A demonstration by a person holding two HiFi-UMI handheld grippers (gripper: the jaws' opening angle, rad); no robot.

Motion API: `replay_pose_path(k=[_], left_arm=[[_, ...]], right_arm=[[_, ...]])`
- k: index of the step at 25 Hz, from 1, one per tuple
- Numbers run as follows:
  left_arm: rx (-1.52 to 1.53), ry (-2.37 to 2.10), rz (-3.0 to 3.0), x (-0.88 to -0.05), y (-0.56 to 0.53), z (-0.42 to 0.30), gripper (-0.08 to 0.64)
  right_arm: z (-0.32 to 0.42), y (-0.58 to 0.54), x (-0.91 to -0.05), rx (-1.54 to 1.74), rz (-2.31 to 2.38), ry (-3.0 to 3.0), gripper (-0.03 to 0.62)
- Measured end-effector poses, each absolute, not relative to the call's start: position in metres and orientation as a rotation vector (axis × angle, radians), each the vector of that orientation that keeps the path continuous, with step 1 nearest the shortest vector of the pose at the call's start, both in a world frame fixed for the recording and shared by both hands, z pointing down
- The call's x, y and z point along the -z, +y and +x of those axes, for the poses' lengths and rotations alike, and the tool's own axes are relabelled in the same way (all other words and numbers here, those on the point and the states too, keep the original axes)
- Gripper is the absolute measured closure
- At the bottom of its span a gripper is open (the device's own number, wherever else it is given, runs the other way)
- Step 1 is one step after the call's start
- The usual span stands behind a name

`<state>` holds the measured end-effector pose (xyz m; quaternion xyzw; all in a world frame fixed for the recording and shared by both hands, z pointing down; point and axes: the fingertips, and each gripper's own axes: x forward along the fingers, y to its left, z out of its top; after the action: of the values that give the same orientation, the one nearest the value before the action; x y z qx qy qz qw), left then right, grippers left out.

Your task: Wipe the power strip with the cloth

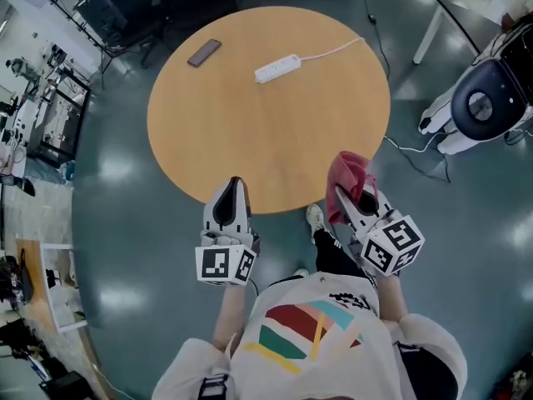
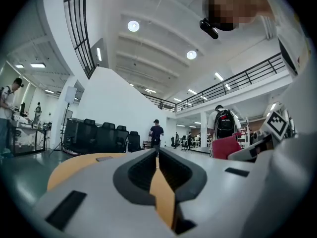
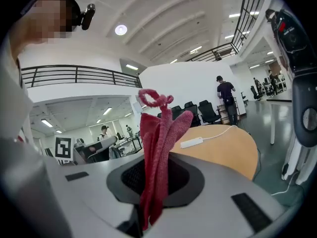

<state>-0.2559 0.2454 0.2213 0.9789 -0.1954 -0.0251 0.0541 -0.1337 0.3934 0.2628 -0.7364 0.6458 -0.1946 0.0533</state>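
A white power strip [image 1: 277, 68] lies at the far side of the round wooden table [image 1: 266, 132], its white cord running off to the right; it also shows small in the right gripper view, power strip [image 3: 191, 143]. My right gripper [image 1: 343, 192] is shut on a red cloth [image 1: 348, 176], which stands up bunched between the jaws, cloth [image 3: 158, 148]. My left gripper [image 1: 234, 185] is shut with nothing in it, held at the table's near edge. Both grippers are at the near rim, far from the strip.
A dark phone [image 1: 204, 52] lies on the table's far left. A white and black machine [image 1: 483, 98] stands to the right on the floor, with a cable [image 1: 416, 152] trailing near it. Chairs and racks line the far left; people stand in the hall.
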Motion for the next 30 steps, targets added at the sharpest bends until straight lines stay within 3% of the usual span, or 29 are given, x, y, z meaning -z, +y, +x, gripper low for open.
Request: replay_pose_path(k=[3, 6, 11, 21, 30], left_arm=[[0.055, -0.593, 2.982, -0.201, 0.2, -0.195, 0.518], [0.055, -0.549, 2.937, -0.201, 0.167, -0.134, 0.433], [-0.043, -0.538, 3.003, -0.194, 0.09, -0.056, 0.368], [-0.58, -0.226, 3.135, -0.327, -0.045, 0.028, 0.238], [-0.903, 0.136, 3.143, -0.439, -0.086, 0.105, 0.212]], right_arm=[[-0.075, 0.341, -0.242, 0.597, -2.177, 2.018, 0.552], [-0.018, 0.307, -0.239, 0.609, -2.116, 2.078, 0.554], [0.056, 0.229, -0.22, 0.643, -2.093, 2.199, 0.552], [0.117, 0.066, -0.271, 0.887, -1.938, 2.345, 0.552], [0.138, -0.087, -0.372, 1.356, -1.605, 2.409, 0.552]])
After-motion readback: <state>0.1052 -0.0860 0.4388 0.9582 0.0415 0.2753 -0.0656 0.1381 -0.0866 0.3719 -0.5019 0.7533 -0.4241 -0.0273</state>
